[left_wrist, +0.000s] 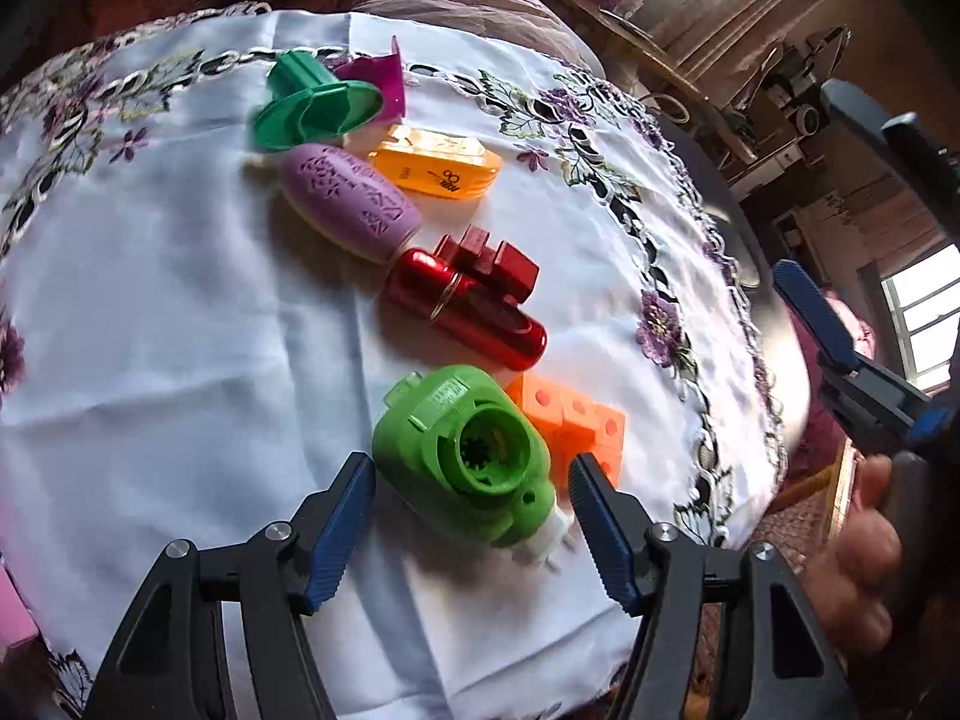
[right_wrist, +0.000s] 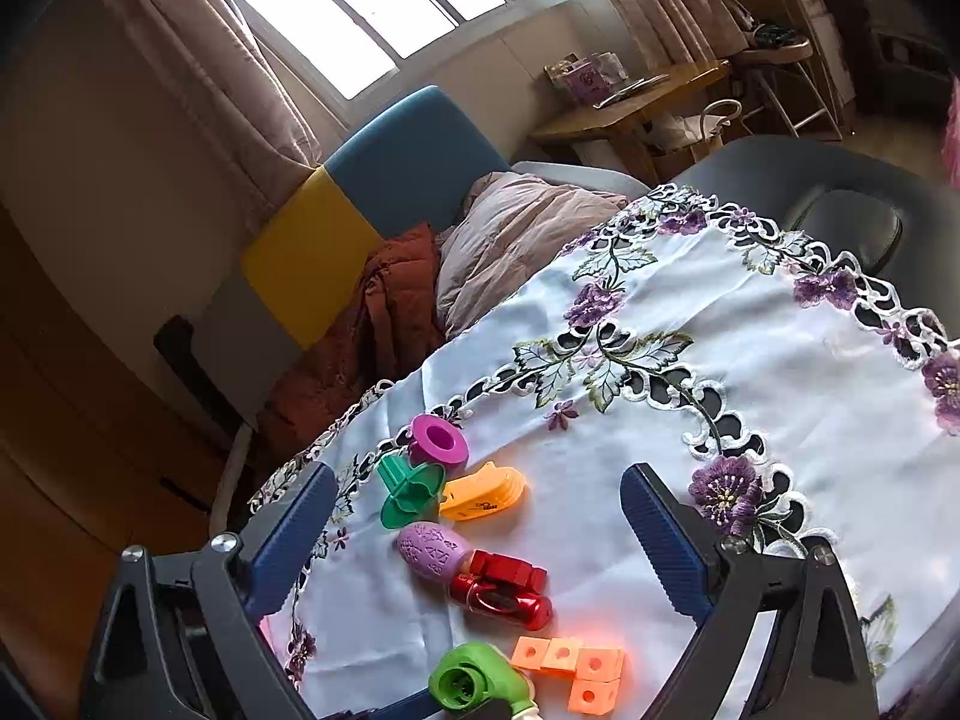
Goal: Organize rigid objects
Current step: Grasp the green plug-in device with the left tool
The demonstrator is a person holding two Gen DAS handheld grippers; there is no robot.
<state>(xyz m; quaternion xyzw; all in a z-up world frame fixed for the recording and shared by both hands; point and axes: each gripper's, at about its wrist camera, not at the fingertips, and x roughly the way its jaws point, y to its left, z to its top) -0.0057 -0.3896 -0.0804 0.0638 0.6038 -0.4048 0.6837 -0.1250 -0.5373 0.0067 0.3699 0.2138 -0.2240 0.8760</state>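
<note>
A light green toy [left_wrist: 474, 456] with a round socket lies on the white cloth between the fingers of my left gripper [left_wrist: 470, 471]. The blue pads stand just off its sides, so the jaws are open. Orange cube blocks [left_wrist: 576, 420] touch it on the right. Behind them lie a red metal cylinder [left_wrist: 474, 312], a dark red block [left_wrist: 486, 258], a lilac egg [left_wrist: 354, 198], an orange clip [left_wrist: 438, 171], a dark green spool [left_wrist: 312, 105] and a magenta spool [left_wrist: 378, 78]. My right gripper [right_wrist: 480, 474] hovers open above the row with nothing between its fingers.
The embroidered tablecloth [right_wrist: 690, 420] covers a round table whose edge curves close on the right in the left wrist view. One finger [left_wrist: 813, 324] of the right gripper and a hand [left_wrist: 864, 540] are beside that edge. A blue-and-yellow seat [right_wrist: 360, 192] with blankets stands behind.
</note>
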